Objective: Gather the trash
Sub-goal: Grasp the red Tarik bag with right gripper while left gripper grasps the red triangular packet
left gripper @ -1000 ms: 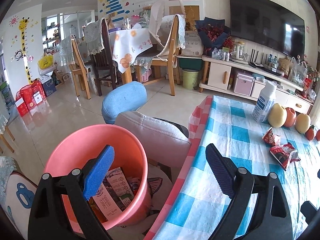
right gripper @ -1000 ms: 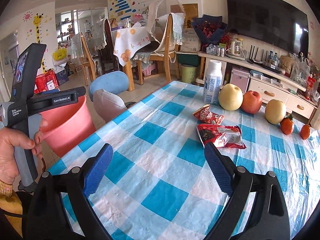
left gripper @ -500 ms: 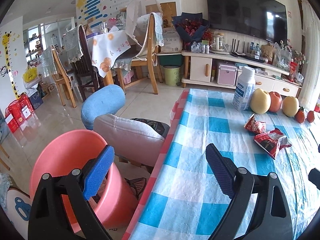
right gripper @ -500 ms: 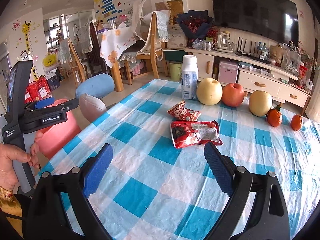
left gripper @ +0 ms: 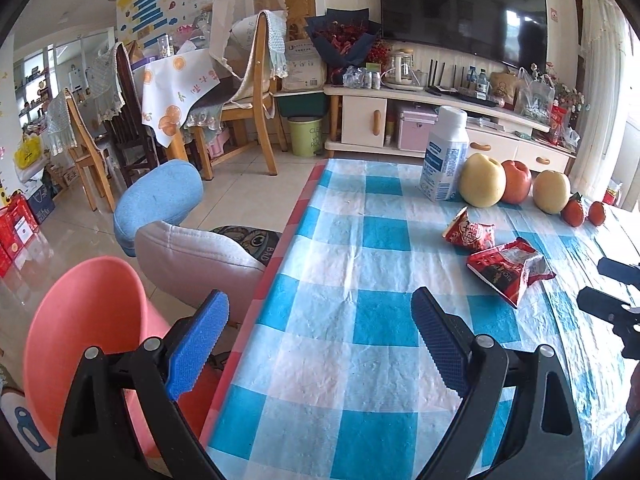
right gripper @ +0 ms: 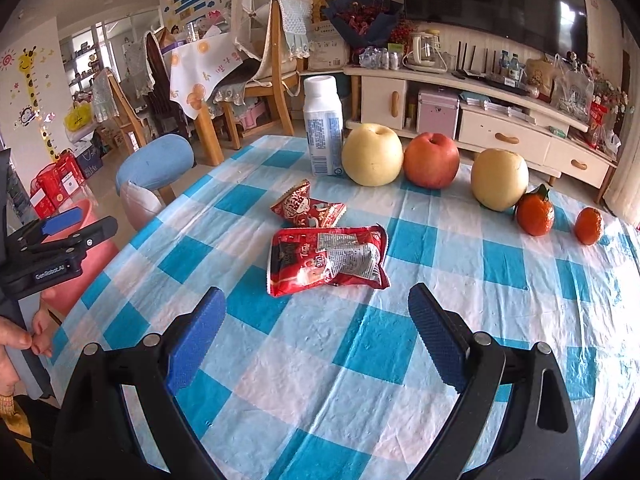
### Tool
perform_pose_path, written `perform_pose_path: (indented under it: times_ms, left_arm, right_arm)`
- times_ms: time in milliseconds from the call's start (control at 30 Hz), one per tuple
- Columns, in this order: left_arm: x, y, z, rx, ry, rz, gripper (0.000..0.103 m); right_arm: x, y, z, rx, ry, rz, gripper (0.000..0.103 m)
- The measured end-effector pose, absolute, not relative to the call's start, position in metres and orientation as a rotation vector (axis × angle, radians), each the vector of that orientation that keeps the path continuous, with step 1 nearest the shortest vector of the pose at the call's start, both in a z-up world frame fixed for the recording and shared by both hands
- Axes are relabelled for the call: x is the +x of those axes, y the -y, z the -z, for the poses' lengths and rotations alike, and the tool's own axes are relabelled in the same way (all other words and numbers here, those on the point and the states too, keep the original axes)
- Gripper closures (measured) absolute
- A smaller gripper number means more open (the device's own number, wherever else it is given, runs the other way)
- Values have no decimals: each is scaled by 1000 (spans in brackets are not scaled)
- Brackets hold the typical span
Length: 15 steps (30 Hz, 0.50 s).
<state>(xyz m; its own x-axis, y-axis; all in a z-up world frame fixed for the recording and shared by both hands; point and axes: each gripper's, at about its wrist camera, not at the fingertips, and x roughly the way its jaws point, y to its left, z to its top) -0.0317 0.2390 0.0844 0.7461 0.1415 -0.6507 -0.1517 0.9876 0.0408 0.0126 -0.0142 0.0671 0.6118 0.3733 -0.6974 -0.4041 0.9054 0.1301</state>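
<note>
The right gripper point(right gripper: 316, 336), fingers spread and empty, is facing the larger red wrapper point(right gripper: 328, 260) at twelve o'clock; the next move likely calls for closing on it. The left gripper point(left gripper: 320, 336) is likewise spread.

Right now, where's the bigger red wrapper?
In the right wrist view the bigger red wrapper lies flat mid-table on the checked cloth, just in front of the smaller red wrapper and ahead of the right gripper's open jaws.

Bare checked tablecloth point(right gripper: 352, 344) lies open before the wrappers point(right gripper: 326, 260); fruit point(right gripper: 372, 154) crowds behind.
</note>
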Motion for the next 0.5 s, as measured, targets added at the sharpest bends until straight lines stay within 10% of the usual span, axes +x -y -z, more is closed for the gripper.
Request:
perform_pose_path:
  times_ms: [500]
  left_arm:
    - [-21, -211, -72, 62, -765, -116, 11]
  right_arm:
    - [99, 31, -13, 103, -911, -540, 7]
